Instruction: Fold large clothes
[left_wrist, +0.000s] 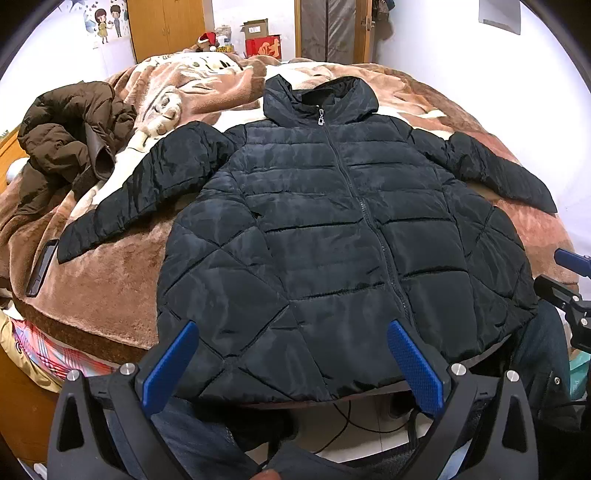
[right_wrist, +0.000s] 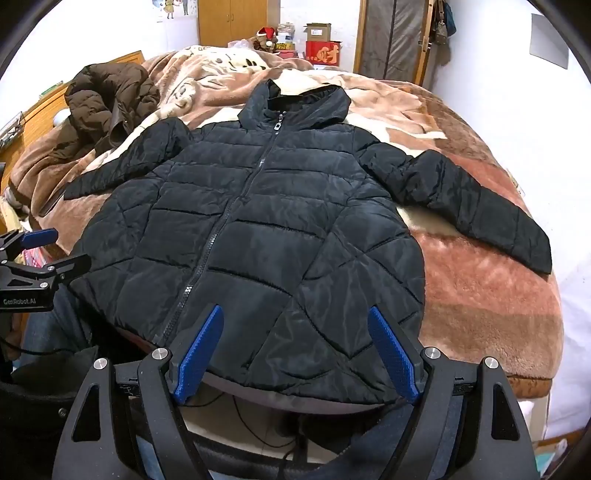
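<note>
One black puffer jacket (left_wrist: 325, 221) lies flat and face up on the bed, zipped to the collar, its hood toward the far end and its hem hanging just over the near edge. The shell is a slick, faintly shiny fabric, quilted in horizontal bands across the chest and in slanted diamond seams toward the hem. A dark zipper (left_wrist: 369, 218) runs down its middle, with a small silver pull (right_wrist: 277, 124) at the neck. Both sleeves spread outward from the jacket, each angled down toward the near edge.

Under the jacket is a plush fleece blanket (right_wrist: 480, 295), brown and cream with a soft nap. Left of the jacket, near its left sleeve, a brown padded coat (left_wrist: 70, 136) sits in a crumpled heap. Beyond the jacket's hood stand a red box (right_wrist: 322, 52) and wooden cupboard doors (left_wrist: 166, 26).

The left gripper (left_wrist: 291, 328) hovers above the jacket's hem with its jaws spread wide, the ribbed blue pads (left_wrist: 415, 369) gripping nothing. The right gripper (right_wrist: 295, 314) hangs likewise over the hem, jaws wide apart and empty.
</note>
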